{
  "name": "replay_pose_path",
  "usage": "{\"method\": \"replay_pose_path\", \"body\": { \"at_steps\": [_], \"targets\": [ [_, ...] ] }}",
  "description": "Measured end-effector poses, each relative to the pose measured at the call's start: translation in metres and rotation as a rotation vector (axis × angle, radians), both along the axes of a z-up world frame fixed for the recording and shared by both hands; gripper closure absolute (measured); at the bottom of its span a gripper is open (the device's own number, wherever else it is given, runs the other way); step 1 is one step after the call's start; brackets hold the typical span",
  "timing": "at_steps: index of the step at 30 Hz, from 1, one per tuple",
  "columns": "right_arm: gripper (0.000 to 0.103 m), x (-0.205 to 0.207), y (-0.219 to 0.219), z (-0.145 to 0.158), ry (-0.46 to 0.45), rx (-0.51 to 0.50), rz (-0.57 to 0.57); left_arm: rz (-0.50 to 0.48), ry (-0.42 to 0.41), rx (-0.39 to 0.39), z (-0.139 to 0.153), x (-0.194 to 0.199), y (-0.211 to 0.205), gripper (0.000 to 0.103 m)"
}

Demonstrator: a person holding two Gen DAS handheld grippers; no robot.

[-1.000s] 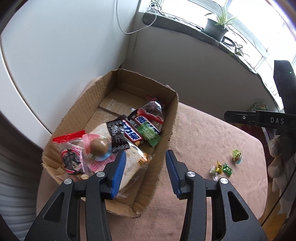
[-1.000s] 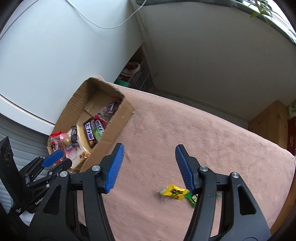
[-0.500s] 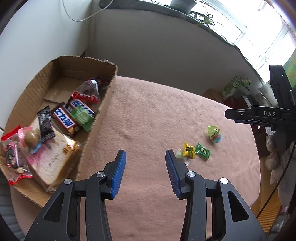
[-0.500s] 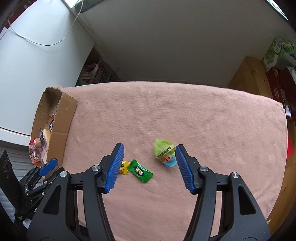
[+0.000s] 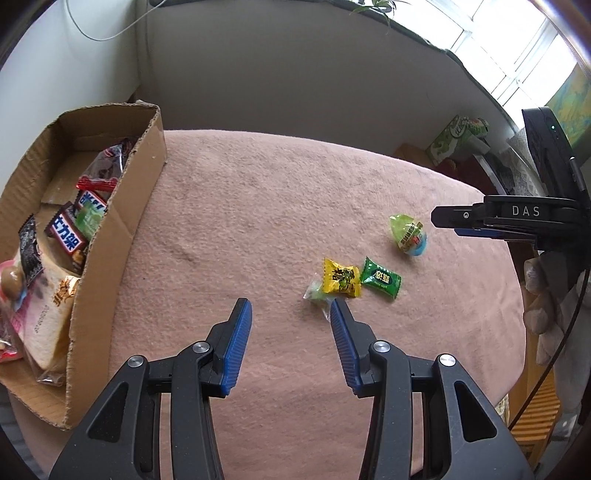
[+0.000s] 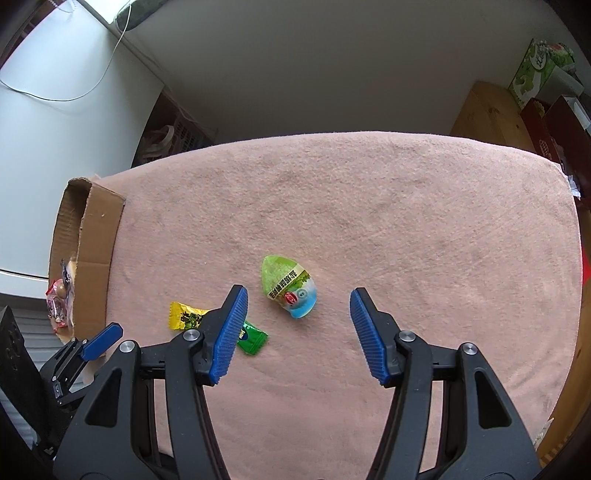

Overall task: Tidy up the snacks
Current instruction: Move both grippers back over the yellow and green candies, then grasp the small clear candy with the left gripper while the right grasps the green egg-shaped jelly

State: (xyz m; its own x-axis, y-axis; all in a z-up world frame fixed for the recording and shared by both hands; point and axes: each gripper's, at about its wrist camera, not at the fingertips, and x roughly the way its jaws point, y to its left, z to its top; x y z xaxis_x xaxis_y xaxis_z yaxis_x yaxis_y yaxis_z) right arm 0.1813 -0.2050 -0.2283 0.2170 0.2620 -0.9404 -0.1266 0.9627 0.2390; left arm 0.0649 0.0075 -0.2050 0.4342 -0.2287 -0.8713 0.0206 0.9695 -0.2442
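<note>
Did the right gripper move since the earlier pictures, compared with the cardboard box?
Yes. The right gripper moved away from the cardboard box, across the pink cloth, toward the jelly cup.

Two steep views, shared candies (image 5: 341, 277)

Both grippers swing away from the cardboard box (image 5: 110, 229) (left (image 5: 291, 314), right (image 6: 297, 299)) and now hang over the loose candies (image 5: 341, 278).

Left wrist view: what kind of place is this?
Likely a home room: pink cloth-covered table, potted plants on a windowsill, a cardboard box of packaged snacks, household cartons stacked alongside.
</note>
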Motion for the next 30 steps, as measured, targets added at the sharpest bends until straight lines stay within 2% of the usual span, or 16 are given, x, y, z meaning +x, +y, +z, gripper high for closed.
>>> {"method": "replay_pose_path", "body": {
  "at_steps": [11, 20, 30],
  "targets": [
    [0.043, 0.011, -0.004, -0.028, 0.085, 0.076, -0.062, -0.017, 0.048, -0.020, -0.021, 0.006, -0.004, 0.060],
    [0.043, 0.017, 0.001, -0.040, 0.136, 0.128, -0.089, -0.069, 0.072, -0.013, -0.031, 0.015, -0.011, 0.060],
    [0.043, 0.022, 0.008, -0.049, 0.166, 0.114, -0.115, -0.171, 0.043, 0.058, -0.039, 0.026, -0.039, 0.060]
  ]
}}
